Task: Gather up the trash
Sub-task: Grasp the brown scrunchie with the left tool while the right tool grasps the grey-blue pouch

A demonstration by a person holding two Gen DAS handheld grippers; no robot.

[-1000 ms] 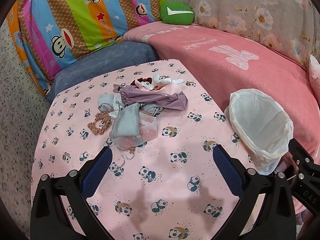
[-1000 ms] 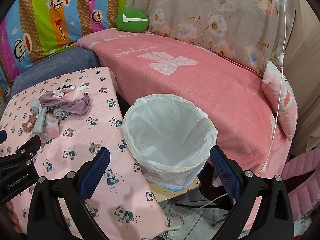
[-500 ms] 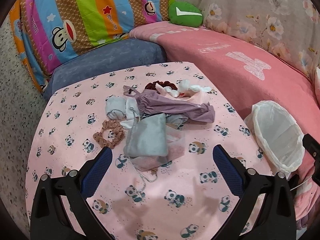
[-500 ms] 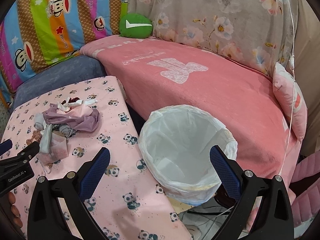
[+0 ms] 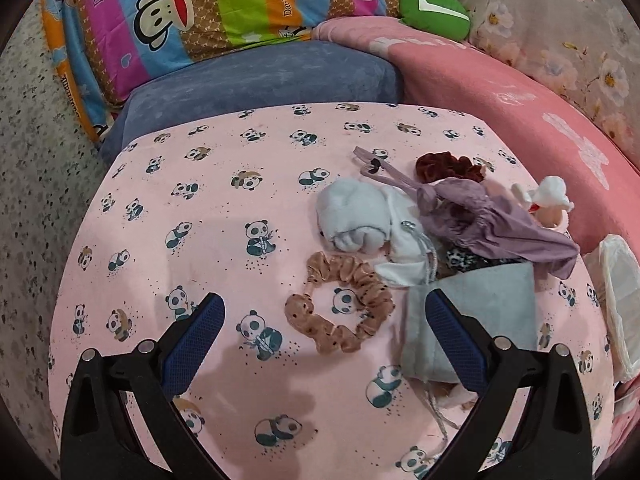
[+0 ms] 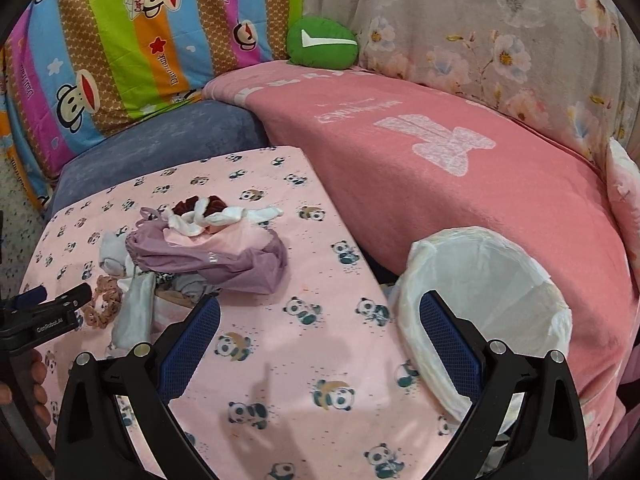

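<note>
A pile of small items lies on the pink panda-print table (image 5: 192, 208): a tan scrunchie (image 5: 368, 280), a grey pouch (image 5: 480, 292), a purple drawstring pouch (image 5: 492, 216), a rolled pale cloth (image 5: 352, 216) and a dark red scrunchie (image 5: 444, 166). My left gripper (image 5: 326, 336) is open, low over the table, with the tan scrunchie just ahead between its fingers. My right gripper (image 6: 320, 340) is open and holds nothing, hovering between the purple pouch (image 6: 240, 264) and the white-lined bin (image 6: 480, 236). The left gripper (image 6: 64, 294) shows at the left edge there.
A pink-blanketed sofa (image 6: 440, 152) runs behind the table and bin. A blue cushion (image 5: 260, 76), a striped cartoon pillow (image 5: 200, 4) and a green cushion (image 6: 322, 42) sit at the back. Crumpled white tissue (image 6: 224, 214) tops the pile. Speckled floor (image 5: 32, 160) lies left.
My left gripper has moved forward and left over the pile, so the tan scrunchie now lies between its fingers. My right gripper has shifted left; the bin sits further right in its view.
</note>
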